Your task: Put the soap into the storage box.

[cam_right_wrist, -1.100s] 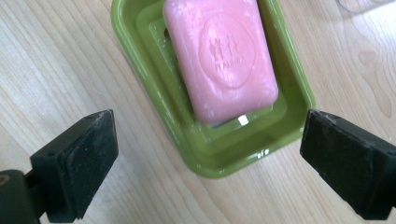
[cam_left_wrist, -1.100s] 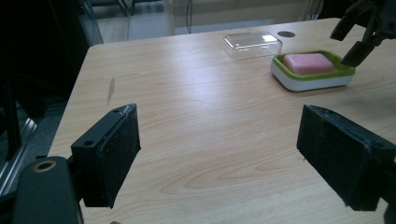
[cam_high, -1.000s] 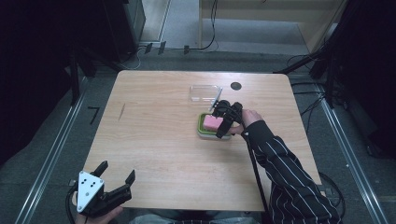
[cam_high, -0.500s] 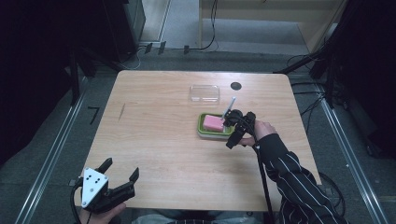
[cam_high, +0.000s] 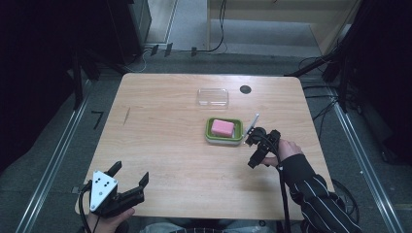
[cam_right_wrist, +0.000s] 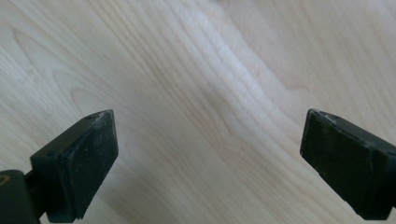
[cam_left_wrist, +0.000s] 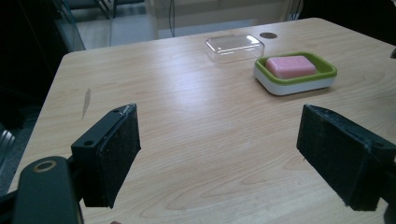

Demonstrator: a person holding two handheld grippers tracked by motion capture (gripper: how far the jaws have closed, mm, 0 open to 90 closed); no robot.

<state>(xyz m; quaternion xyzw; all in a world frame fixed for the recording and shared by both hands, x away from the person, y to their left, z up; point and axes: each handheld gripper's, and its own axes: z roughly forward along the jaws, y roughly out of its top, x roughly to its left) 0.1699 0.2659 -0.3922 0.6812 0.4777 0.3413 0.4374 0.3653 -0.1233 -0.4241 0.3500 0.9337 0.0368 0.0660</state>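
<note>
A pink soap bar (cam_high: 222, 127) (cam_left_wrist: 290, 66) lies in a green-rimmed white dish (cam_high: 209, 133) (cam_left_wrist: 294, 86) right of the table's middle. Behind it rests a clear plastic lid (cam_high: 213, 96) (cam_left_wrist: 234, 47). My right gripper (cam_high: 252, 150) (cam_right_wrist: 208, 163) hovers just right of and nearer than the dish, pointing down at bare wood, jaws open and empty. At the near left corner my left gripper (cam_high: 129, 174) (cam_left_wrist: 218, 156) is open with nothing between its pads, aimed across the table toward the dish.
The wooden table (cam_high: 160, 145) has a small dark round spot (cam_high: 245, 89) near its far edge beside the lid and a short dark mark (cam_high: 127, 114) at the left. Metal rails and cables run along the floor around it.
My right gripper has drawn back from over the soap dish toward the near right, leaving the soap in the dish. The left gripper has hardly moved.
</note>
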